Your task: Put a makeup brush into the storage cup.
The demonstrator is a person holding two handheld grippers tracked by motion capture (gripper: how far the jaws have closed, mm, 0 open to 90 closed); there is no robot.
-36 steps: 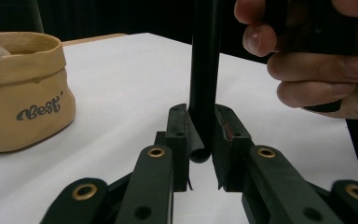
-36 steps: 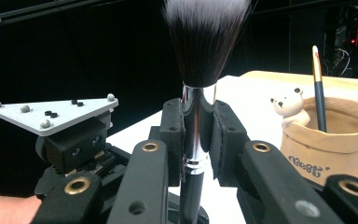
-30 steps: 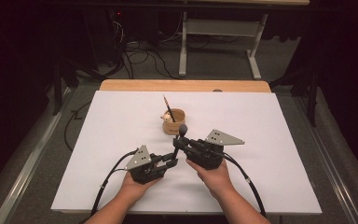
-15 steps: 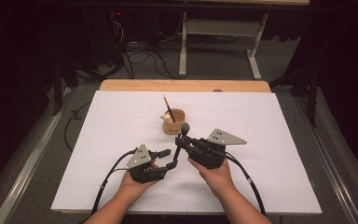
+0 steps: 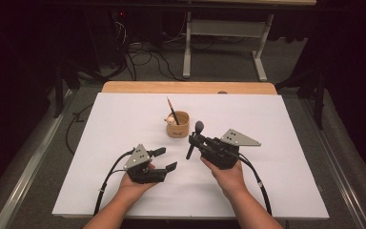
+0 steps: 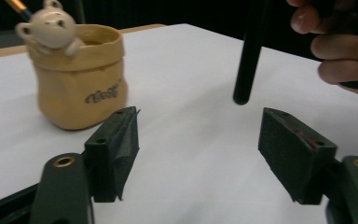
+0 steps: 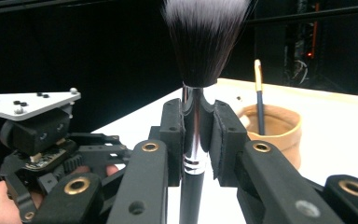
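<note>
Black bristles with a pale tip are standing straight up above the right tool (image 7: 198,140), which is clenching the makeup brush (image 7: 196,93) by its shiny metal neck, one pad on each side. In the high view the brush (image 5: 194,138) is hanging upright in this tool (image 5: 194,142), bristles up, and the handle end is floating just above the white worktop (image 5: 276,191). The left tool (image 5: 164,159) is released: its jaws have just been opening, and nothing is between them now. From the left tool's own camera, the black handle (image 6: 249,60) is standing ahead and a little to the right of the open jaws, well apart from both pads, and the tan ceramic holder (image 6: 81,84) with the small bear on its rim is ahead on the other side.

The step in hand looks like a handover that is just completed (the brush is now being carried by the right tool alone). The holder (image 5: 178,125) is waiting just beyond the right tool's tip, a little to its left, and one thin brush (image 5: 172,110) is already leaning inside it. I am judging that the next move calls for lifting the brush over the rim and lowering the handle into the opening, without knocking the thin brush, and only then loosening the grip. The left tool should be keeping out of the way.
</note>
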